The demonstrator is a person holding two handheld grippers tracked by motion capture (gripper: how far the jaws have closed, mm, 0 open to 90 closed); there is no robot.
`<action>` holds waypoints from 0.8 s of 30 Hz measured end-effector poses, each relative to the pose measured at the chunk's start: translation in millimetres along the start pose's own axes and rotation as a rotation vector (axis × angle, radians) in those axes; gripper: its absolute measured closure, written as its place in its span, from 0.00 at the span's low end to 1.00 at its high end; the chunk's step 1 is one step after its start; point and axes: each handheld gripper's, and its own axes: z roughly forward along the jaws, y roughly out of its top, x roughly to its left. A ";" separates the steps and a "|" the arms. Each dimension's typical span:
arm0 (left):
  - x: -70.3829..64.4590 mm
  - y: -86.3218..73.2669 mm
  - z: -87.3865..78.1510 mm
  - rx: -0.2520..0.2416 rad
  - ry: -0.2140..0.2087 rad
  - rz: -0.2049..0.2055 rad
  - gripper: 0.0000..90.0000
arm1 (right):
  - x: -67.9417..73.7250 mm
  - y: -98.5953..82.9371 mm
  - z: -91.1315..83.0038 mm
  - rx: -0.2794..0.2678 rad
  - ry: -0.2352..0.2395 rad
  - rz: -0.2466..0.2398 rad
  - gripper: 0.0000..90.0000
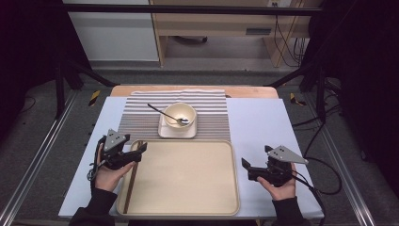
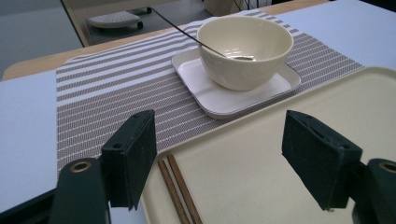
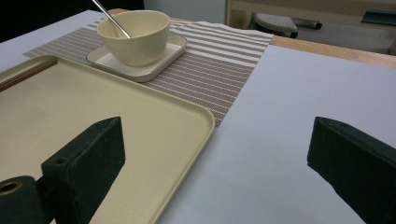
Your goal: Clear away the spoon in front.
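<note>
High view: left gripper (image 1: pixel 136 151) fingers released above chopsticks (image 1: pixel 131 181) on tray (image 1: pixel 188 207); right gripper (image 1: pixel 246 168) fingers released too.

Table count — seven kinds of thing

One beige tray (image 1: pixel 188 188), one pair of brown chopsticks (image 1: pixel 131 181) — two sticks side by side on it, one cream bowl (image 1: pixel 179 115), one square plate (image 1: pixel 165 132), one spoon (image 1: pixel 160 111), one striped placemat (image 1: pixel 141 113), and two grippers: left (image 1: pixel 136 153), right (image 1: pixel 245 167).
</note>
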 end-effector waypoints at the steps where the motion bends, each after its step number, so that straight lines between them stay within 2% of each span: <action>1: 0.2 1.4 0.1 -0.003 0.001 0.001 0.28 | -0.1 0.1 0.0 -0.001 -0.002 -0.002 0.05; 7: 3.5 15.8 5.4 -0.026 0.003 0.005 0.27 | -2.2 1.4 -2.5 -0.011 -0.008 0.004 0.05; 13: 6.5 30.5 17.5 -0.039 0.003 0.004 0.27 | -2.5 1.2 -2.9 -0.009 -0.011 -0.001 0.05; 16: 8.1 36.5 23.1 -0.048 0.014 -0.003 0.26 | -2.8 1.6 -3.7 -0.012 -0.013 -0.001 0.05; 21: 10.8 45.2 32.8 -0.046 0.029 0.009 0.25 | -3.1 1.6 -3.8 -0.011 -0.011 -0.002 0.06; 24: 15.2 48.9 38.2 -0.047 0.034 -0.009 0.24 | -2.3 1.3 -2.9 -0.010 -0.008 -0.001 0.06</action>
